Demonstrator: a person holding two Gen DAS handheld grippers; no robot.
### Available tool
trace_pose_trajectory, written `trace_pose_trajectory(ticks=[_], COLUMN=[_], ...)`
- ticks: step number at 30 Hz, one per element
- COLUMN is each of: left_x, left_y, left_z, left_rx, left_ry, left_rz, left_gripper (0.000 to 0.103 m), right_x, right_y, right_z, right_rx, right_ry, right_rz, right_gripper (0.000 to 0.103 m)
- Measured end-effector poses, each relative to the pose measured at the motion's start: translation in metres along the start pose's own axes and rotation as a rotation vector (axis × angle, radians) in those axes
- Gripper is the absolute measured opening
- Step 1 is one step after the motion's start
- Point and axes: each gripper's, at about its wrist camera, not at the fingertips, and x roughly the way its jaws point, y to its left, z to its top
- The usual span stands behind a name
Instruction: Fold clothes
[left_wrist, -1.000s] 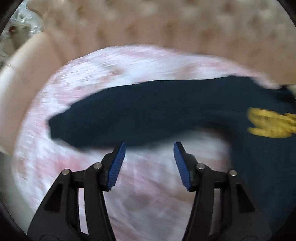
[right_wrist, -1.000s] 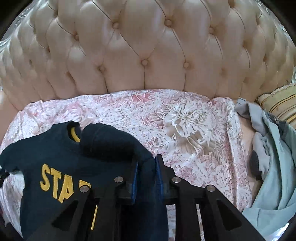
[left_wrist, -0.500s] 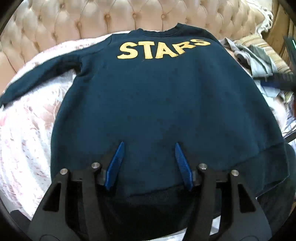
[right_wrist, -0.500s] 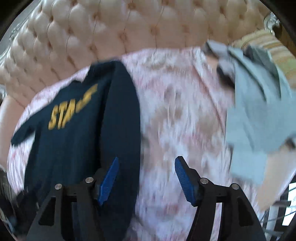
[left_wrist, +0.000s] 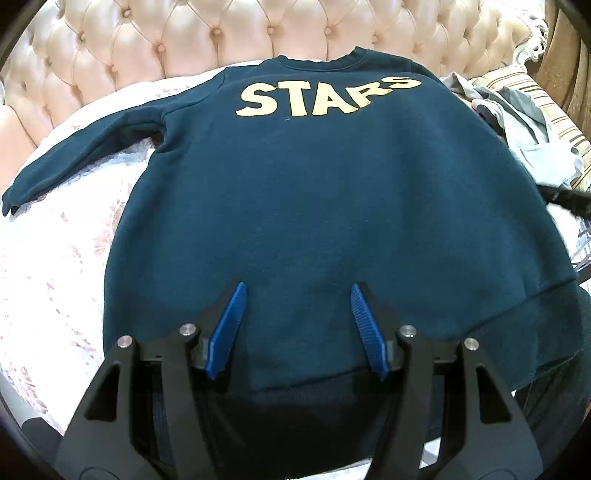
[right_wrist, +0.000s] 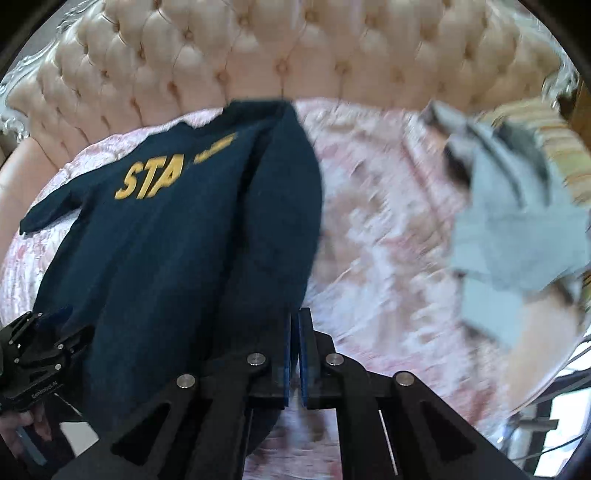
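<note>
Over the hem, in the left wrist view, the left gripper hangs spread and empty above the navy sweatshirt, which lies flat on the floral bedspread, one sleeve stretched toward open cover.

From the right wrist view, the right gripper is pressed together; blur hides whether it pinches the folded-in sleeve. Bare bedspread separates the sweatshirt from grey clothes.

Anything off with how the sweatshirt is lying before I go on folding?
The sweatshirt lies flat, print up. Its right sleeve is folded in over the body, covering part of the lettering, while the left sleeve lies spread out on the bedspread. Nothing looks damaged.
</note>
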Motion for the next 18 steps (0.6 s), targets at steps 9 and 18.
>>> trace_pose_trajectory(ticks=[9,18], left_x=[0.003,0.003], left_y=[0.003,0.005], left_z=[0.002,0.002], left_rx=[0.007,0.005], left_ry=[-0.001,-0.005], left_rz=[-0.003,-0.006], left_gripper=[0.063,0.064], right_x=[-0.022,-0.063], right_y=[-0.005,-0.038], right_z=[0.015,-0.008], right_rx=[-0.238,0.024], right_ry=[-0.148,-0.195], right_rz=[-0.503,-0.38], right_gripper=[0.003,0.073])
